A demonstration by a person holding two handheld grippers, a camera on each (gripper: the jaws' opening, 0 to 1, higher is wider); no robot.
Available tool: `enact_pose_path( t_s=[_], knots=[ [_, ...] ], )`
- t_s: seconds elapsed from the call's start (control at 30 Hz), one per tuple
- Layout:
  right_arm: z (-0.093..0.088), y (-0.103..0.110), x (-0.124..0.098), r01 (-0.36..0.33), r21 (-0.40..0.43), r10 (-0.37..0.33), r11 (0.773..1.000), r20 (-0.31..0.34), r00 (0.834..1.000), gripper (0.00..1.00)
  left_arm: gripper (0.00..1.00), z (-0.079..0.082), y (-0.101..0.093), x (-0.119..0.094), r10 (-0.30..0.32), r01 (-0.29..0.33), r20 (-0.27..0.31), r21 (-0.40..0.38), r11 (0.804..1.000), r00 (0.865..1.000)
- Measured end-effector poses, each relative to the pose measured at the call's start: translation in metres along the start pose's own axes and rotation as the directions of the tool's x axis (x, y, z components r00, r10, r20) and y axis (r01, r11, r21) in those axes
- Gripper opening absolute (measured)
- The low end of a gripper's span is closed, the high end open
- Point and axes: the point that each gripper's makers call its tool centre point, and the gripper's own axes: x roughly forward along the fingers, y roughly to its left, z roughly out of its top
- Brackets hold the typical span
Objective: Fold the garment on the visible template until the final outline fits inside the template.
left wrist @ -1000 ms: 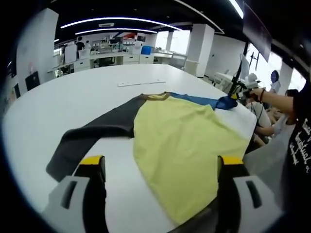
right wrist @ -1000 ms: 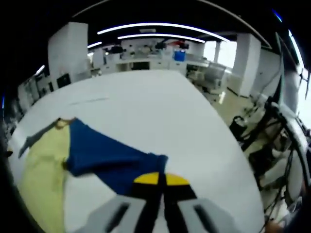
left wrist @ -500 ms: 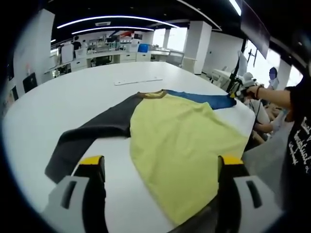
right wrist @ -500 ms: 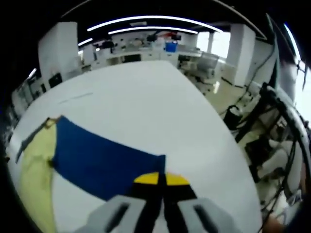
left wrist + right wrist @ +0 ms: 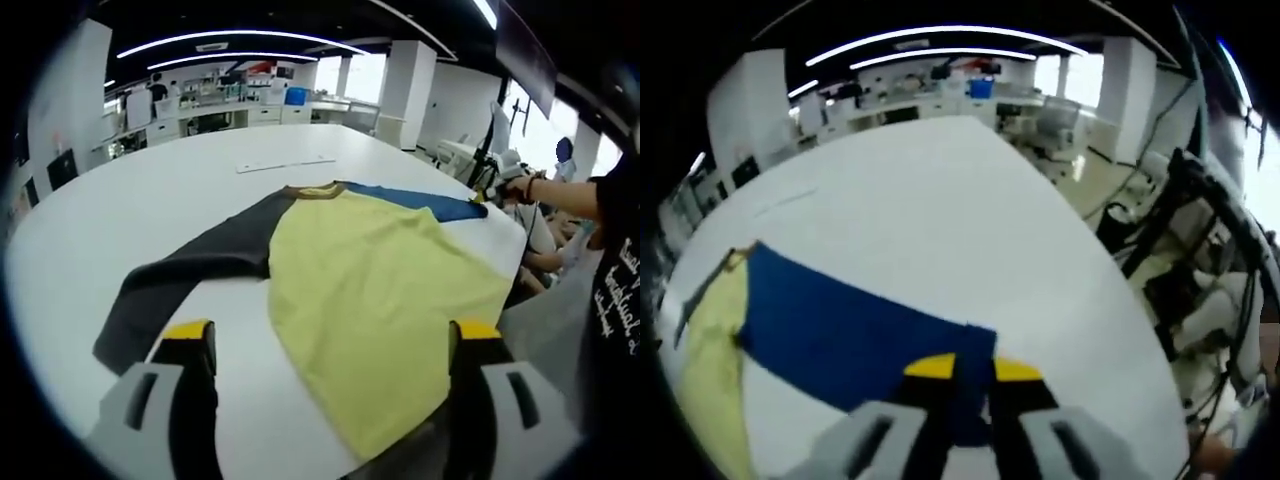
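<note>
The shirt (image 5: 380,290) lies spread on the white table (image 5: 120,210), its blue sleeve (image 5: 840,330) pinched at the end by the right gripper (image 5: 965,385), while the left gripper (image 5: 330,345) hovers wide open over the hem.

The left gripper (image 5: 330,345) has two pale grey moulded jaws with hollow, slotted bodies, dark inner faces and bright yellow caps at the tips. The right gripper (image 5: 960,385) has the same grey jaw bodies, black inner faces and yellow tips. In the left gripper view the person wears a black T-shirt (image 5: 615,290) with white lettering, and a dark band (image 5: 538,192) around the wrist.
</note>
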Motion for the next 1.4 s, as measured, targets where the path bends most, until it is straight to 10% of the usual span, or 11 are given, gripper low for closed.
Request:
enact_pose_path(
  t_s=[0.13,0.47,0.83,1.4],
  knots=[
    [-0.012,0.005,-0.007,0.015,-0.05,-0.016,0.999,-0.03,0.999,0.22,0.93,0.0,-0.001,0.0,-0.001,0.001,-0.001,0.002,1.0,1.0],
    [-0.03,-0.005,-0.012,0.048,-0.004,-0.048,0.999,-0.053,0.997,0.03,0.93,-0.001,0.001,-0.003,0.009,-0.009,-0.01,0.009,1.0,1.0],
    [-0.016,-0.02,0.0,0.019,0.008,-0.019,1.0,-0.056,0.998,0.0,0.95,0.002,0.002,-0.006,0.019,-0.019,0.009,0.001,1.0,1.0],
    [0.004,0.026,-0.031,-0.022,-0.03,0.021,0.999,-0.042,0.999,0.0,0.97,0.0,0.007,-0.019,0.037,-0.037,0.033,-0.001,0.999,0.999]
  ],
)
